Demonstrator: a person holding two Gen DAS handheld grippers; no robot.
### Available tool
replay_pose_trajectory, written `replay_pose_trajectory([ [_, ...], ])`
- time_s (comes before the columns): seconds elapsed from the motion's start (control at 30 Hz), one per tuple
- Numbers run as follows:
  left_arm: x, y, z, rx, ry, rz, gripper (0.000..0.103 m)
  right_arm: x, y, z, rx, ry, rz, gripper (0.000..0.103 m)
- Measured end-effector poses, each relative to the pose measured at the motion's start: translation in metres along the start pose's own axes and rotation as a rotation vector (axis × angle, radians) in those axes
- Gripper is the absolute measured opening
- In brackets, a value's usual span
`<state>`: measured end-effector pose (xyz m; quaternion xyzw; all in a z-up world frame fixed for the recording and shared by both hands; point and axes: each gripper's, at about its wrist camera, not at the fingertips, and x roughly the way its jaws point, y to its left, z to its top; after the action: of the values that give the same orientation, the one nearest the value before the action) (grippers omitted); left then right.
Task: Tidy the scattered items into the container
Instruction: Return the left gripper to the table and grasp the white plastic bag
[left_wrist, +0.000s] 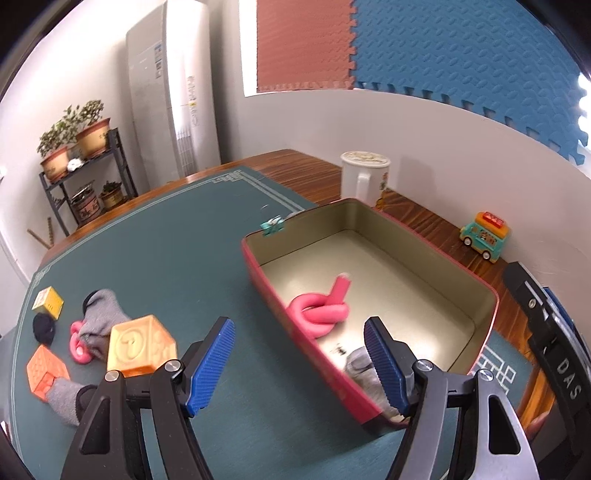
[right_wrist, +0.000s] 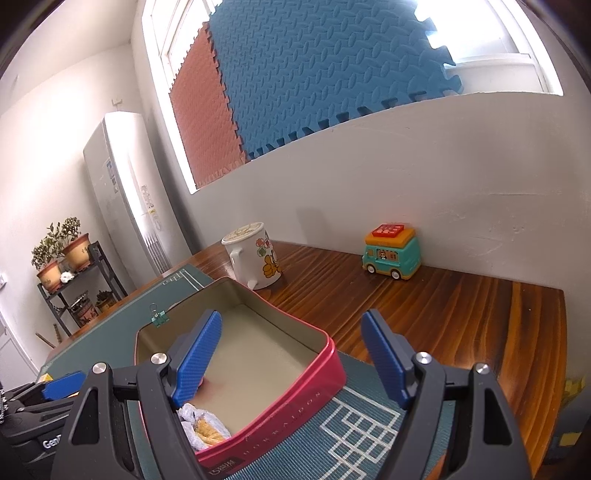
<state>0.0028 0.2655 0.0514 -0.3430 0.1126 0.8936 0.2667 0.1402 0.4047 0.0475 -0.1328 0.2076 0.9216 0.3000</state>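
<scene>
My left claw (left_wrist: 299, 363) is open w/ nothing in it, straddling the near wall of the red tin (left_wrist: 493, 306), prob. because the pink knotted rope (left_wrist: 321, 314) now lies inside. My right claw (right_wrist: 291, 360) is also open and empty, hovering over the tin's other end. Still out on the mat (left_wrist: 177, 251): gray sock (left_wrist: 105, 315), cream block (left_wrist: 138, 349), orange block (left_wrist: 46, 369), so I'd go left next.

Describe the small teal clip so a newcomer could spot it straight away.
Find the red tin with the pale inside, on the green mat. Follow its rim to the far corner on the side of the scattered toys. The binder clip is clamped there, the only teal thing on the tin, with wire handles.
</scene>
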Motion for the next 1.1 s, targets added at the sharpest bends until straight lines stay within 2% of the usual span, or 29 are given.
replay_pose_trajectory([
  [0.23,-0.007,0.034,-0.016,-0.063,0.018,0.053,0.074,-0.001,0.006,-0.003,-0.032,-0.005,-0.017,0.081],
  [0.37,-0.02,0.067,-0.03,-0.125,0.017,0.076,0.074,-0.001,0.011,-0.005,-0.055,-0.008,-0.026,0.081],
  [0.47,-0.031,0.096,-0.045,-0.183,0.018,0.098,0.082,0.0,0.013,-0.007,-0.063,0.002,-0.035,0.081],
  [0.83,-0.063,0.195,-0.108,-0.356,0.041,0.194,0.083,-0.005,0.033,-0.012,-0.143,-0.02,-0.061,0.081],
  [0.97,-0.057,0.21,-0.123,-0.395,0.089,0.177,0.083,-0.015,0.047,-0.011,-0.141,-0.021,-0.016,0.081],
  [1.1,-0.05,0.211,-0.127,-0.399,0.104,0.165,0.083,-0.023,0.072,-0.013,-0.17,0.005,0.076,0.083],
])
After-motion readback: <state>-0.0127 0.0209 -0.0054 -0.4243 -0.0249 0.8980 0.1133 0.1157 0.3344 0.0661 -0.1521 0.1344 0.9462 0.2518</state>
